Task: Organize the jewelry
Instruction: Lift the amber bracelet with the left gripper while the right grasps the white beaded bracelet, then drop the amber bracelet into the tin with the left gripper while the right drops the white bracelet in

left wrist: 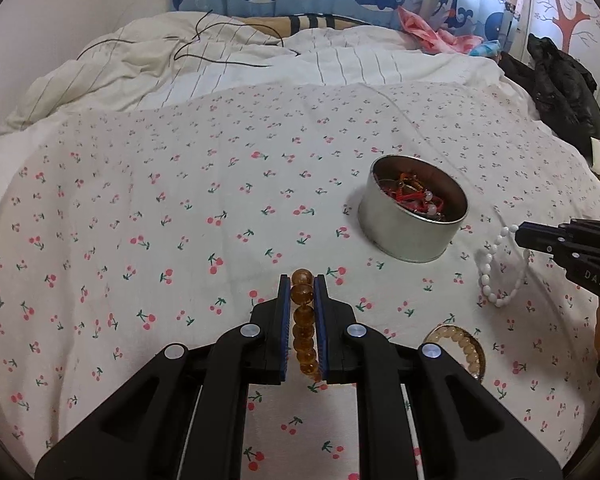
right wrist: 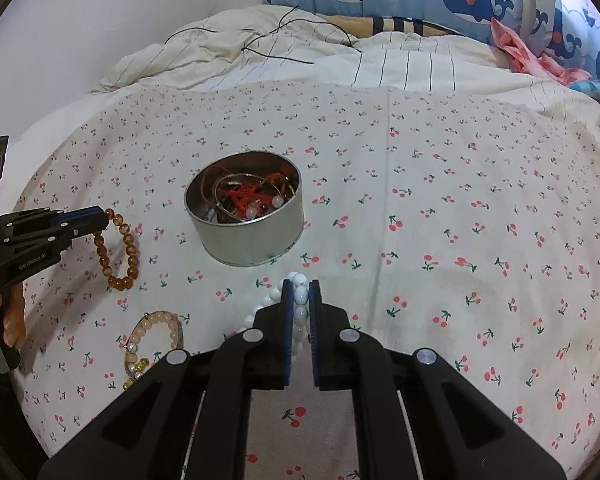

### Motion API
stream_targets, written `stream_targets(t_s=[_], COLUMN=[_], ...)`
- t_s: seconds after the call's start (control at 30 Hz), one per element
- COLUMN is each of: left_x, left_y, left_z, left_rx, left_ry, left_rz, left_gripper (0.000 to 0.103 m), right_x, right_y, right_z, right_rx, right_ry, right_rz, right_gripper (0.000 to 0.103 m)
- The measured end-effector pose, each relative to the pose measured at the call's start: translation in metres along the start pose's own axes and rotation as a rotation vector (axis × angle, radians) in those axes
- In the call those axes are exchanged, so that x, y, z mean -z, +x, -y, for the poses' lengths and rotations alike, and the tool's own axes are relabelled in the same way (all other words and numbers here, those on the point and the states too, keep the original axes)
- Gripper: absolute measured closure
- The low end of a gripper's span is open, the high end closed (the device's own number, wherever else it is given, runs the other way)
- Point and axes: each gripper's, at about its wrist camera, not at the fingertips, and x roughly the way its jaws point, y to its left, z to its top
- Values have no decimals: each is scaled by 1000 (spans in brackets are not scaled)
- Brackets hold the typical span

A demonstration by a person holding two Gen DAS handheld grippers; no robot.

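**Two bracelets lifted at once as bedside jewelry sort nears the tin**

The left gripper (left wrist: 302, 284) has its fingers clamped on an amber bead bracelet (left wrist: 303, 320), the loop hanging below them in the right wrist view. The right gripper (right wrist: 300, 290) pinches a white bead bracelet (right wrist: 300, 296) the same way, gripping a few beads so the rest dangles free above the cherry-print bedsheet (right wrist: 420, 200). Between the two stands a round metal tin (right wrist: 244, 216), open-topped and already holding red cord, beads and wire rings, evidently the collecting point, within easy reach of either hand. A pale peach bracelet (right wrist: 154, 340) with small gold charms lies on the sheet near the left gripper, not yet gathered. Both held pieces look ready to go over the tin's rim.
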Motion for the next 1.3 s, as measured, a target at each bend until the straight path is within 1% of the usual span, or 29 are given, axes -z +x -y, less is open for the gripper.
stream_targets(t_s=[0.17, 0.37, 0.47, 0.57, 0.67, 0.87, 0.9, 0.97, 1.0, 1.07, 1.1, 1.13, 1.2, 1.27, 1.3], left_x=[-5, -15, -25, -40, -58, -84, -89, -94, -97, -102, -104, -104, -103, -98, -95], left_y=[-11, -26, -35, -47, -55, -48, -45, -40, -34, -23, -11, -1, 21, 43, 55], left_z=[10, 28, 34, 42, 49, 60, 62, 63, 65, 68, 68, 69, 69, 69, 68], left_rx=[13, 53, 93, 133, 195, 270, 300, 336, 368, 401, 425, 426, 417, 368, 320], left_ry=[15, 32, 23, 21, 7, -14, -26, -37, -47, -66, -84, -96, -113, -119, -119], left_rz=[26, 63, 85, 126, 158, 167, 170, 175, 172, 155, 137, 119, 70, 1, -38], left_gripper=[93, 93, 93, 93, 93, 93, 93, 93, 93, 93, 93, 93, 93, 92, 92], right_x=[-5, -11, -13, -15, -16, -18, -19, -19, -18, -18, -18, -18, -18, -18, -18], right_y=[-10, -18, -23, -27, -32, -34, -35, -35, -35, -34, -34, -33, -33, -33, -32], right_z=[0, 0, 3, 7, 10, 16, 17, 19, 20, 20, 20, 20, 20, 19, 19], right_rx=[-20, -32, -37, -41, -48, -74, -84, -87, -86, -88, -87, -88, -89, -90, -91], right_ry=[9, 25, 42, 61, 80, 111, 121, 128, 130, 133, 132, 134, 135, 134, 132], right_rz=[52, 89, 110, 131, 146, 159, 161, 160, 160, 157, 157, 156, 155, 155, 155], right_gripper=[95, 95, 95, 95, 95, 95, 95, 95, 95, 95, 95, 95, 95, 95, 95])
